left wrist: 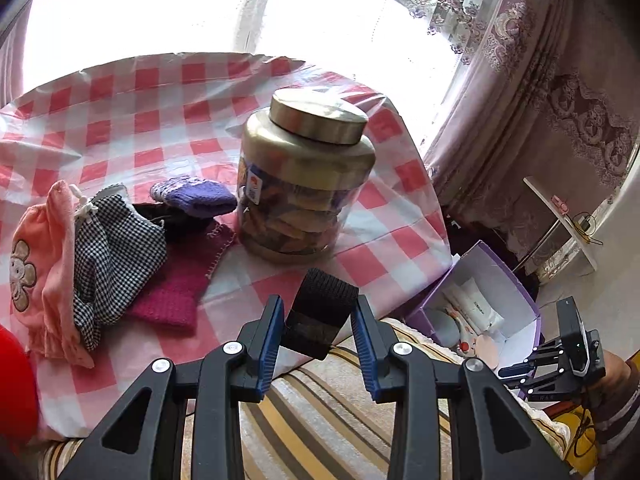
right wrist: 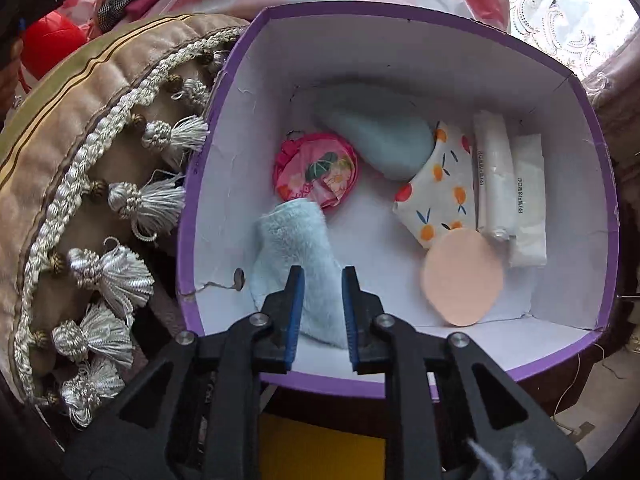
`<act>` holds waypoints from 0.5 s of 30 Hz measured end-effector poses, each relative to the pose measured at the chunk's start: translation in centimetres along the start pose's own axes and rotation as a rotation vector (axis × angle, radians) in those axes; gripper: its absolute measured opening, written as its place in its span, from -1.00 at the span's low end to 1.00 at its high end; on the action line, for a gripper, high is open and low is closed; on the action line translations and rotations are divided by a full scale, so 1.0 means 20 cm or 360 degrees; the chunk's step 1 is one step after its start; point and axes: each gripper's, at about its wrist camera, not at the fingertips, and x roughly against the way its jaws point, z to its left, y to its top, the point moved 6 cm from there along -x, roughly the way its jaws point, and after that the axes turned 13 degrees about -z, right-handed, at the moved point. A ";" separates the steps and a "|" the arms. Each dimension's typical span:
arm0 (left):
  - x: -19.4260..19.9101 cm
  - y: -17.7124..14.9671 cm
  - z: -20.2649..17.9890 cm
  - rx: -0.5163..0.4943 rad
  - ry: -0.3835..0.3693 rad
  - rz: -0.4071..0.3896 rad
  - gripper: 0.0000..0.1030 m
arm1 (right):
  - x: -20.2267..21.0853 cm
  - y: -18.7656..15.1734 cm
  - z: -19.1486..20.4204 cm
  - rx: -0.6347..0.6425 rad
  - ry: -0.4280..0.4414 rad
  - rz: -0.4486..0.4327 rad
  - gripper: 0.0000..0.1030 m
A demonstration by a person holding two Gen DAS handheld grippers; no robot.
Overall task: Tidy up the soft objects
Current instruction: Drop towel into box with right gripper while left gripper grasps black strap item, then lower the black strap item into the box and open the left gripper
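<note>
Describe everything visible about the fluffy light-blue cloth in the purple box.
The fluffy light-blue cloth looks like plush fleece, pale blue, loosely bunched into a long lump. It lies on the white floor of the purple box, near the left wall. Its far end overlaps the edge of the round pink floral pouch; its near end sits between the fingers of the right tool, whose pads do not seem to press it.

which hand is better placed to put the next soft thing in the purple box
Left. Its gripper already has the black knit piece between its jaws, near the purple box. The right gripper hangs over the box, carrying nothing, jaws apart above the pale blue fluffy cloth.
</note>
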 end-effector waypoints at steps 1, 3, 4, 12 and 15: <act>0.00 0.00 -0.03 -0.0013 -0.0012 0.0003 -0.31 | 0.02 0.00 -0.02 -0.0023 0.0002 -0.0031 -0.28; -0.01 0.01 -0.08 -0.0044 -0.0038 0.0011 -0.31 | 0.09 0.02 -0.09 -0.0104 -0.0042 -0.0115 0.12; -0.01 0.01 -0.11 -0.0062 -0.0053 0.0015 -0.31 | 0.13 0.03 -0.13 -0.0140 -0.0085 -0.0155 0.19; -0.11 0.02 -0.43 -0.0156 -0.0223 0.0070 -0.31 | 0.30 0.02 -0.43 -0.0362 -0.0300 -0.0323 0.27; -0.18 0.01 -0.57 -0.0190 -0.0286 0.0110 -0.31 | 0.32 0.02 -0.50 -0.0448 -0.0342 -0.0382 0.27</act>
